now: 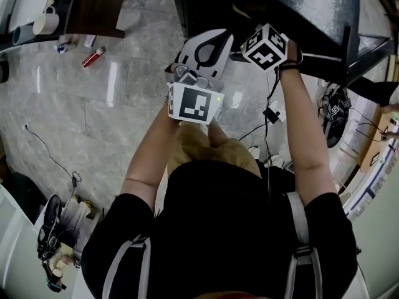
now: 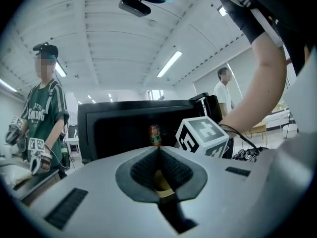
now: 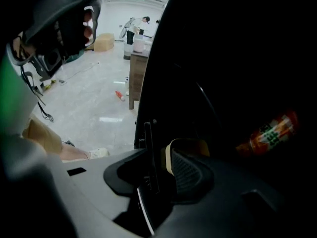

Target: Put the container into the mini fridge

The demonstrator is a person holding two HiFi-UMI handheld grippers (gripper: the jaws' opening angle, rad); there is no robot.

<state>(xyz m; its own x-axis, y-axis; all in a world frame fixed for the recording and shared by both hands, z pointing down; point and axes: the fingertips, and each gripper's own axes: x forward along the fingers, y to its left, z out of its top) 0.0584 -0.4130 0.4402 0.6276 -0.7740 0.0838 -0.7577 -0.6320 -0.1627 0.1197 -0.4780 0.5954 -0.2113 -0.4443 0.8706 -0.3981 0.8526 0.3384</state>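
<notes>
The black mini fridge (image 1: 280,5) stands open ahead of me. Inside it, an orange-and-green labelled container (image 2: 155,135) stands upright on a shelf; the right gripper view shows this container (image 3: 270,132) deep in the dark interior. My right gripper (image 3: 158,167) is shut on the thin edge of the fridge door (image 3: 148,148); its marker cube (image 1: 265,45) sits against the fridge front. Beside it to the left, my left gripper (image 1: 212,45) points at the fridge. In its own view the left gripper (image 2: 158,152) is shut with nothing between the pads.
A wooden table (image 1: 93,5) stands at the far left with a red object (image 1: 93,56) on the marble floor beside it. Cables (image 1: 265,114) trail on the floor near my feet. A person in a green shirt (image 2: 47,118) stands left of the fridge.
</notes>
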